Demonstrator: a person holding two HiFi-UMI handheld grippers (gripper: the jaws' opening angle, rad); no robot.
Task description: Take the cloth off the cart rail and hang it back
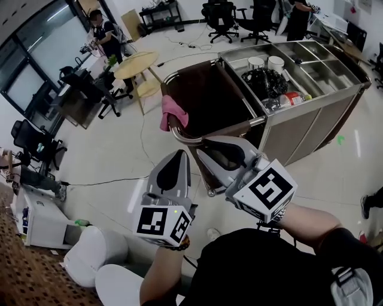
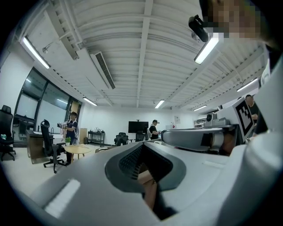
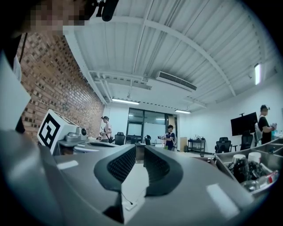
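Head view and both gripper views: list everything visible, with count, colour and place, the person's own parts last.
pink cloth: one, pink, draped over the cart's rail
curved metal rail: one, silver, cart's near end
stainless steel cart: one, silver, upper right, open compartments on top
white cups: two, white, in the cart's top compartments
round wooden table: one, light wood, beyond the cart
black office chairs: several, black, far end of the room
standing person: one, dark clothes, far left
white rounded containers: two, white, floor at lower left
left gripper: one, grey, jaws together, pointing toward the cart
right gripper: one, grey, jaws slightly apart, nothing between them
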